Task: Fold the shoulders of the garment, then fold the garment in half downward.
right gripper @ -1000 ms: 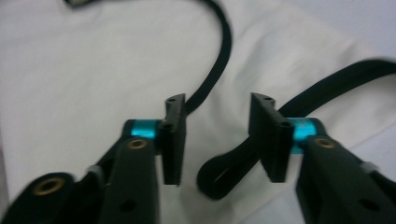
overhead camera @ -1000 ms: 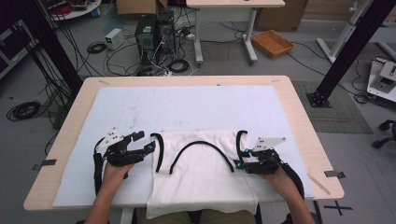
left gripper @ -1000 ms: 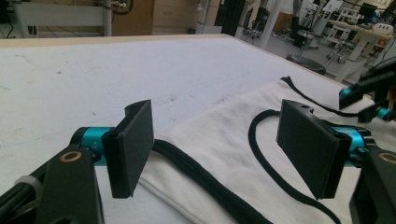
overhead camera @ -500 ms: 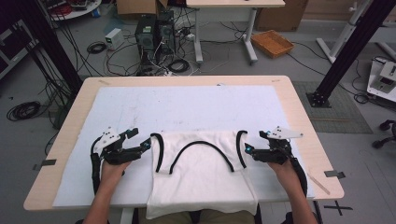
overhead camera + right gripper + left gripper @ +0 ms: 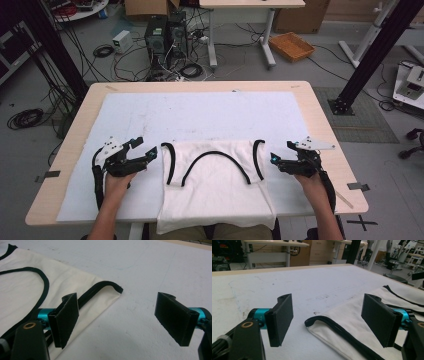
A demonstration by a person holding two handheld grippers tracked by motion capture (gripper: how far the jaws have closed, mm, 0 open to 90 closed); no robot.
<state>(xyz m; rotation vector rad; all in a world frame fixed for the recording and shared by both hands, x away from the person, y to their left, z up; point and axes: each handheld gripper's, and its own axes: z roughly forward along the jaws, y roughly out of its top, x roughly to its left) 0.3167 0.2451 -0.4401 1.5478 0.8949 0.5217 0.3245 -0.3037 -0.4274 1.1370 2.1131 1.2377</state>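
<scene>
A white sleeveless top (image 5: 215, 185) with black trim lies flat on the white table cover (image 5: 200, 115), its hem hanging over the near edge. My left gripper (image 5: 146, 148) rests just left of the top's left strap, jaws open; in the left gripper view (image 5: 329, 305) the strap's black corner (image 5: 312, 322) lies on the cover ahead of the gap. My right gripper (image 5: 281, 151) sits just right of the right strap. Its jaws have just been opening and are now wide apart (image 5: 117, 302). Nothing is pinched; the strap end (image 5: 110, 287) lies ahead.
The wooden table (image 5: 200, 86) shows as a rim around the white cover. Both forearms come in from the near edge. On the floor behind stand computer towers (image 5: 165, 35), loose cables, a wicker tray (image 5: 291, 46) and a black frame post (image 5: 370, 55).
The right gripper let go of the right strap, opened its jaws and drew off to the right. The left gripper has hardly moved. The top lies as before.
</scene>
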